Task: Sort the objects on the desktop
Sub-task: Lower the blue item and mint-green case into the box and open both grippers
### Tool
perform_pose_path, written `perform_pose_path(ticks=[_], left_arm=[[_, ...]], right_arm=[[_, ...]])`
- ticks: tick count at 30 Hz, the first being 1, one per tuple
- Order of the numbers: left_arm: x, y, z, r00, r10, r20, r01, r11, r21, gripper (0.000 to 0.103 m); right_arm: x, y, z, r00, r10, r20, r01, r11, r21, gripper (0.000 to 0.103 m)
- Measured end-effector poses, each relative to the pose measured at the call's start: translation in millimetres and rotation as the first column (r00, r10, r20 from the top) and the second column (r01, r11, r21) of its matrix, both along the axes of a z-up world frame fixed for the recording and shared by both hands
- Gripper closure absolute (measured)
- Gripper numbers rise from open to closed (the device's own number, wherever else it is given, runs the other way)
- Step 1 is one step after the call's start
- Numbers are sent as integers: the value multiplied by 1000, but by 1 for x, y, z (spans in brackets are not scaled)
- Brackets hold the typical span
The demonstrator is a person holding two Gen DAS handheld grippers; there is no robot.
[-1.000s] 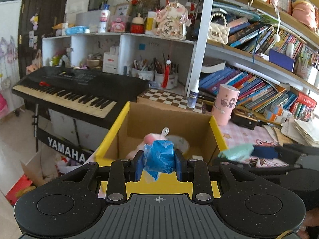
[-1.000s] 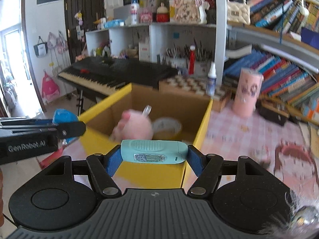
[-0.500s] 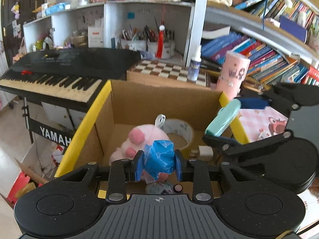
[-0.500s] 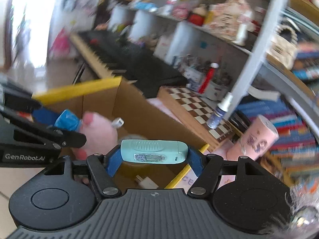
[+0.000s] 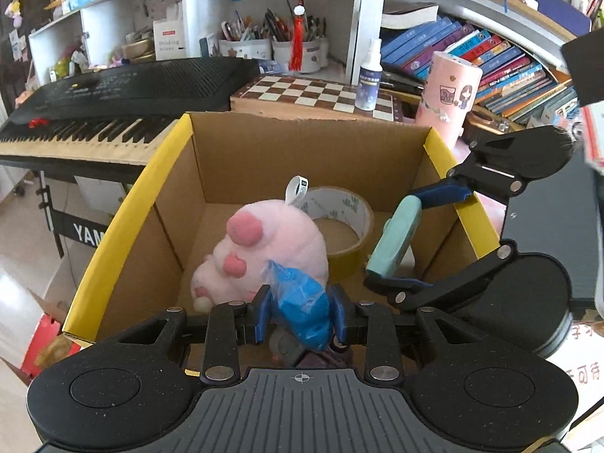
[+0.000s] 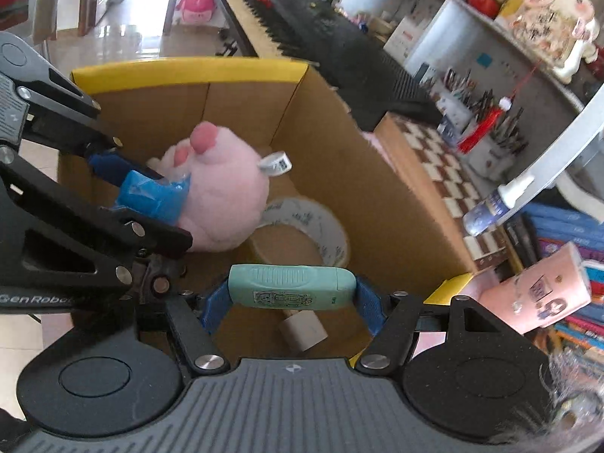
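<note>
Tools over the box (image 5: 124, 222) now, both swung in from outside its rim. Left tool (image 5: 300, 311) pinches a blue packet (image 5: 302, 302); right tool (image 6: 292, 294) clamps a mint case (image 6: 290, 287) endwise. Plush (image 5: 271, 249) and tape (image 5: 341, 222) lie below. Release looks next.

Daylight was bright and even; fisheye edges curved strongly, the right view's doorway glared, its margins blurred.
</note>
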State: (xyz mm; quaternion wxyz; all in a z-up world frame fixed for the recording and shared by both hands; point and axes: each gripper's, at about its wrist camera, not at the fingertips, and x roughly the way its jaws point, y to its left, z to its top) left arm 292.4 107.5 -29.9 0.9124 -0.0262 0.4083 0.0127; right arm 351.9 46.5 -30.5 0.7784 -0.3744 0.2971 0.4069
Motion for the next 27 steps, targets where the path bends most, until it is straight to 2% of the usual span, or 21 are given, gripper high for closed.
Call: perform_pose_path(ticks=[6,10,13,17,22,27], left_arm=[[-1,0,0,1000,-2,18,2,1000,11,68],[-10,1,5,998,24,59,-25,1000,17,53],[-17,0,11,996,12,86,-15,999,32,53],[-25,2,21,992,11,123,-16,999,38,49],[-42,6,37,977,57,207,-63,998,21,46],[-68,8,56,946,98,309,-116,993,38,45]], right_arm=[[3,0,-5,1000,-19,-13,19,1000,-16,36],[0,-1,-4,1000,-28,6,28,999,-18,36],[-3,-4,1,999,-44,24,43,999,7,36],[-7,-9,12,996,-81,32,79,995,54,36],[-21,-22,31,989,-142,39,135,980,145,38],[-39,-38,55,959,-282,38,259,921,292,47]])
